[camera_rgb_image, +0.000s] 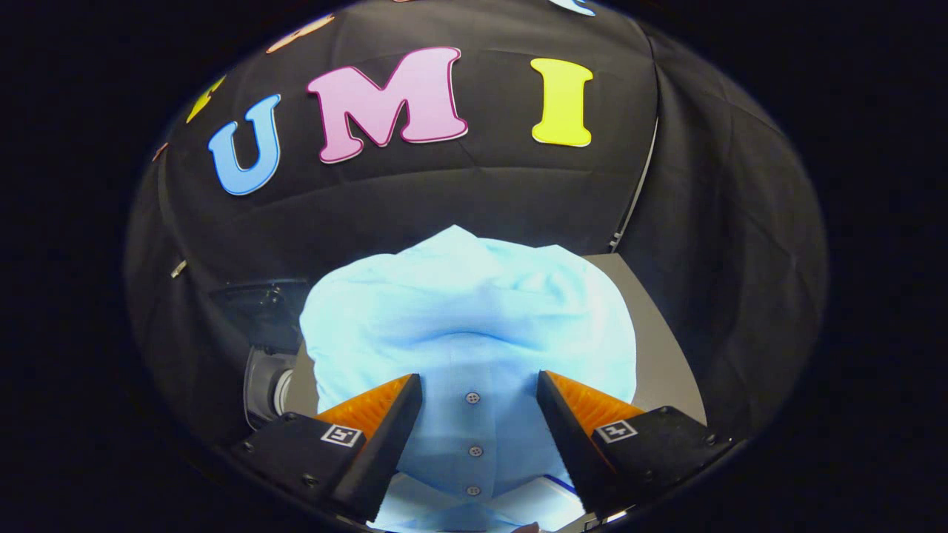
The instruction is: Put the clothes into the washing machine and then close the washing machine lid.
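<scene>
Claw: the gripper has its jaws spread wide, with a broad gap between the two fingers; nothing is clamped between them.
Contact: both fingertips lie over the cloth of the shirt; whether they press on it or sit just above it cannot be told.
Between the fingers: the button strip of the shirt runs straight down the gap, with three small buttons in a row.
Shirt: a light blue shirt is bunched in a rounded heap, starting under the fingers and reaching well beyond their tips; its folds rise to a soft peak at the far side.
Table: the shirt rests on a grey table, whose bare surface shows to the right of the heap.
Washing machine: to the left of the shirt and beside the left finger sits the washing machine, dark on top with a pale rounded part lower down; whether its lid is up or down cannot be told.
Backdrop: a black cloth wall stands behind everything.
</scene>
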